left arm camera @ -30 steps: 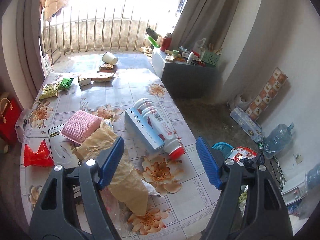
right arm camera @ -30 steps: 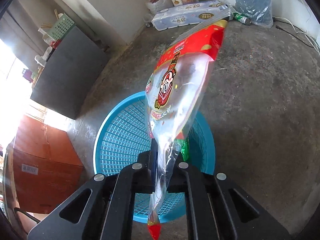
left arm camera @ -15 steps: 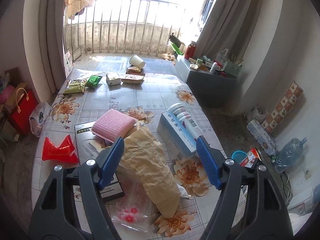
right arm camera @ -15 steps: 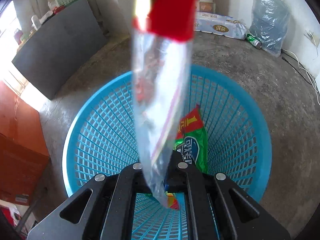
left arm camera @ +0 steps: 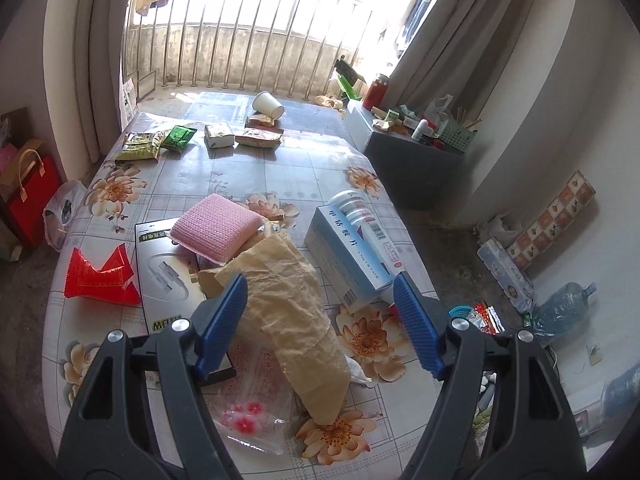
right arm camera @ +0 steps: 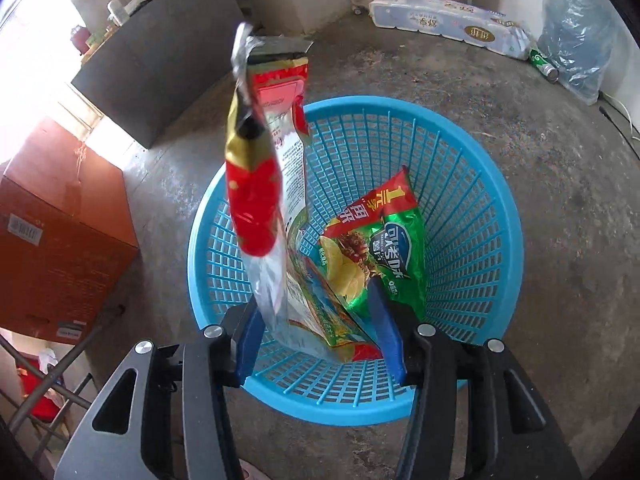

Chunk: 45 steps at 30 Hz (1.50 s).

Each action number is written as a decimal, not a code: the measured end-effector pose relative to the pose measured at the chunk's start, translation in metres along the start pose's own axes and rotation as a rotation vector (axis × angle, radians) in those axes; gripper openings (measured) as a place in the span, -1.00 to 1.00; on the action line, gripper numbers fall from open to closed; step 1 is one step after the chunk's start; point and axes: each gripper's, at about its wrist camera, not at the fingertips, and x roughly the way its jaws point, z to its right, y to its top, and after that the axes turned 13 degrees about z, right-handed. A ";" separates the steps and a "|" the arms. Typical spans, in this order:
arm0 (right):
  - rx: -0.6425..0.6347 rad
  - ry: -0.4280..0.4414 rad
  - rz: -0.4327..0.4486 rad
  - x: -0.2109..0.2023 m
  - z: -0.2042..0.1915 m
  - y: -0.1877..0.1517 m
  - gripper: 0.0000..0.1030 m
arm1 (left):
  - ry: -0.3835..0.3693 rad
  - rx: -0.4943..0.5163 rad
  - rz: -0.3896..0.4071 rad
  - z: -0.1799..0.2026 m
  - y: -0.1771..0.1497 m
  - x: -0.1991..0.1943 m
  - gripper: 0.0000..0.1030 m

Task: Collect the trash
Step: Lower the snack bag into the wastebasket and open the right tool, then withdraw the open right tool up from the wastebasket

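My right gripper (right arm camera: 320,320) is open above a blue mesh basket (right arm camera: 492,216) on the floor. A red and clear snack bag (right arm camera: 264,184) hangs loose between its jaws, over the basket, lower end by the left finger. A green chip packet (right arm camera: 380,256) lies inside the basket. My left gripper (left arm camera: 320,316) is open and empty above the flowered table (left arm camera: 280,172), over a crumpled tan paper bag (left arm camera: 288,304). On the table lie a red wrapper (left arm camera: 100,276), a pink sponge (left arm camera: 216,232), a clear plastic bag (left arm camera: 252,416) and a blue box (left arm camera: 348,260).
Far on the table lie green packets (left arm camera: 160,142), small wrappers (left arm camera: 240,136) and a tipped paper cup (left arm camera: 268,104). A dark cabinet (left arm camera: 412,156) stands right of the table. By the basket are a cardboard box (right arm camera: 52,240), a tissue-roll pack (right arm camera: 444,24) and a water bottle (right arm camera: 576,36).
My right gripper has opened and let go of the snack bag, which now hangs loose over the basket. My left gripper has drawn back and up from the table.
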 end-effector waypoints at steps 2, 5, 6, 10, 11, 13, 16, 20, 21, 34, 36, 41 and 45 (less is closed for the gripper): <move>0.025 -0.015 0.063 -0.021 0.006 0.006 -0.03 | -0.005 -0.006 0.000 -0.002 -0.002 -0.001 0.38; 0.070 0.009 0.183 -0.053 0.012 0.028 -0.03 | -0.006 -0.007 0.000 -0.003 -0.002 -0.002 0.38; 0.088 0.024 0.204 -0.059 0.014 0.037 -0.03 | -0.006 -0.008 0.000 -0.003 -0.003 -0.002 0.38; 0.088 0.043 0.198 -0.045 0.006 0.073 -0.03 | -0.011 -0.011 0.002 -0.003 -0.004 -0.003 0.38; 0.089 0.046 0.183 -0.040 0.001 0.075 -0.03 | -0.011 -0.011 0.002 -0.003 -0.004 -0.003 0.38; 0.122 0.074 0.170 -0.039 -0.006 0.076 -0.03 | -0.008 -0.012 0.000 -0.003 -0.005 -0.003 0.38; 0.179 0.160 0.190 -0.050 -0.015 0.073 -0.03 | 0.005 -0.010 -0.001 -0.004 -0.004 -0.005 0.38; 0.195 0.264 0.190 -0.064 -0.032 0.066 -0.03 | 0.020 -0.011 -0.002 -0.004 -0.003 -0.005 0.38; 0.174 0.274 0.181 -0.065 -0.039 0.066 -0.03 | 0.019 -0.012 -0.004 -0.003 -0.003 -0.004 0.38; -0.138 0.030 -0.088 -0.001 -0.149 0.056 0.16 | -0.004 -0.022 -0.014 0.002 -0.005 -0.004 0.38; -0.121 0.020 -0.112 0.008 -0.144 0.051 -0.37 | 0.003 -0.028 -0.012 0.000 -0.005 -0.005 0.38; 0.003 0.106 -0.079 -0.009 -0.107 0.044 -0.96 | 0.018 -0.041 -0.017 -0.010 -0.007 -0.002 0.38; 0.193 0.260 -0.066 -0.028 -0.065 0.046 -0.98 | 0.020 -0.037 -0.041 -0.013 -0.010 0.007 0.38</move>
